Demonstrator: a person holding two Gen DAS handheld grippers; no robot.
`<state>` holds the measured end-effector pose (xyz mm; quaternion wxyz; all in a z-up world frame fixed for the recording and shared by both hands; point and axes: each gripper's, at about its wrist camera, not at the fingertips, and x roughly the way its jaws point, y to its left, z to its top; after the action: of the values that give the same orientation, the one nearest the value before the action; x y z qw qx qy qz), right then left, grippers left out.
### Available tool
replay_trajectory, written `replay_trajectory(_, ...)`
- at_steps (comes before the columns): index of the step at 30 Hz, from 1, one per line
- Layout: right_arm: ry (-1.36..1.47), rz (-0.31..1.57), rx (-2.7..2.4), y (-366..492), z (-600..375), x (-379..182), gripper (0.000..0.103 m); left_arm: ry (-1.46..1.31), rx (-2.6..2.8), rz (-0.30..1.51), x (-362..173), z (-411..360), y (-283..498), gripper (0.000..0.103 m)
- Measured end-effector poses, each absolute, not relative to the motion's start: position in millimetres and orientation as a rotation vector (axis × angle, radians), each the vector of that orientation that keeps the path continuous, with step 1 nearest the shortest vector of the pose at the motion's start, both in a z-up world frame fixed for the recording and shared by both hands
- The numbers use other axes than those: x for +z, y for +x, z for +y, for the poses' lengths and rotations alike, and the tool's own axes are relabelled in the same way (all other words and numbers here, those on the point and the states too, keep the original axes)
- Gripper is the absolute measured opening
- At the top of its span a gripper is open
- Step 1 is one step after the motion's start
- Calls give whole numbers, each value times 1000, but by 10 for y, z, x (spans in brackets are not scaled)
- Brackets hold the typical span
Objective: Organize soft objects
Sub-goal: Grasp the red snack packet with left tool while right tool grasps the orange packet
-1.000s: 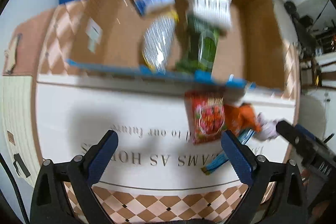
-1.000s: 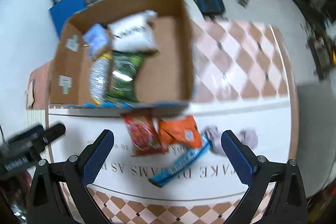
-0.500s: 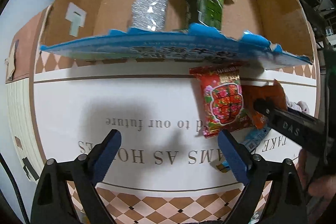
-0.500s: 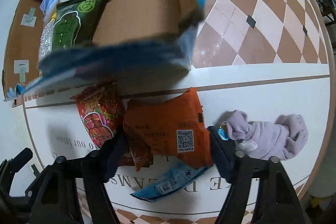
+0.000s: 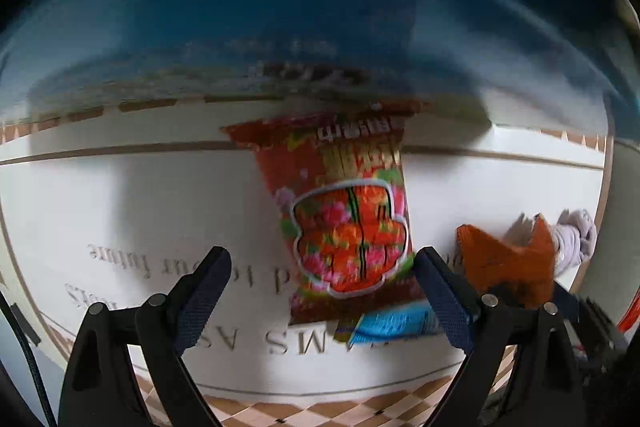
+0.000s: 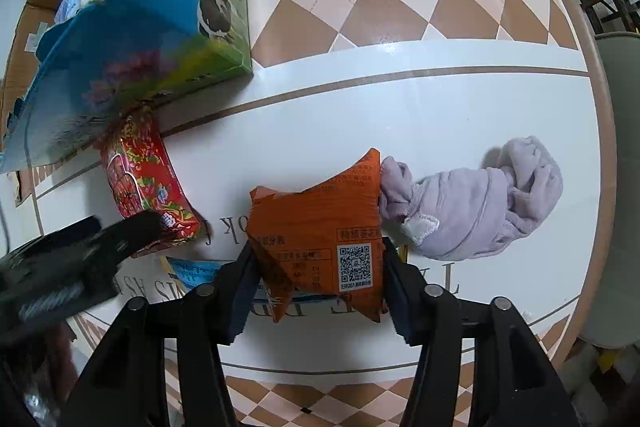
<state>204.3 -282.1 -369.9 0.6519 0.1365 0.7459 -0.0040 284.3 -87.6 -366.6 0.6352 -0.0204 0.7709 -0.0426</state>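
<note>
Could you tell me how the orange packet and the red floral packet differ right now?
The orange packet sits between the fingers of the right gripper, which are closed against its sides; the red floral packet lies flat on the white mat, with the left gripper open over it. The orange packet is plain with a QR code; the red one carries a bright flower print. The red packet's far end reaches the blue box; the orange one touches the lilac cloth. Both are soft sealed pouches.

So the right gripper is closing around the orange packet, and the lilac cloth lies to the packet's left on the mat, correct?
Not quite. In the right wrist view the lilac cloth lies to the right of the orange packet, touching its edge. The right gripper does have the packet between its fingers.
</note>
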Motion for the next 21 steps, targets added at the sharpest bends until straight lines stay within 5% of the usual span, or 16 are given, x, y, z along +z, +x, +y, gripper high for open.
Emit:
replay_trajectory(2,318,1688,-4,2054,-2837,-3690,76,-19,-85,1742,-3670,-883,2849,91)
replay_trajectory(4,308,1684,1,2072,-2849,-3647,78,12,-78,1738,-3683,-886,2834,52)
replay_trajectory(5,295,1681,6,2095,-2835,-3618,79,41,-76,1739,-3698,-898,2821,50)
replay_trajectory(14,191,1738,1,2285,-2722,-3702,78,112,-46,1727,-3624,-497,2349,47)
replay_trajectory(15,184,1745,0,2277,-2704,-3727,70,102,-38,1735,-3629,-408,2252,47)
replay_trajectory(21,178,1778,42,2082,-2531,-3772,61,99,12,1781,-3676,11,1704,47)
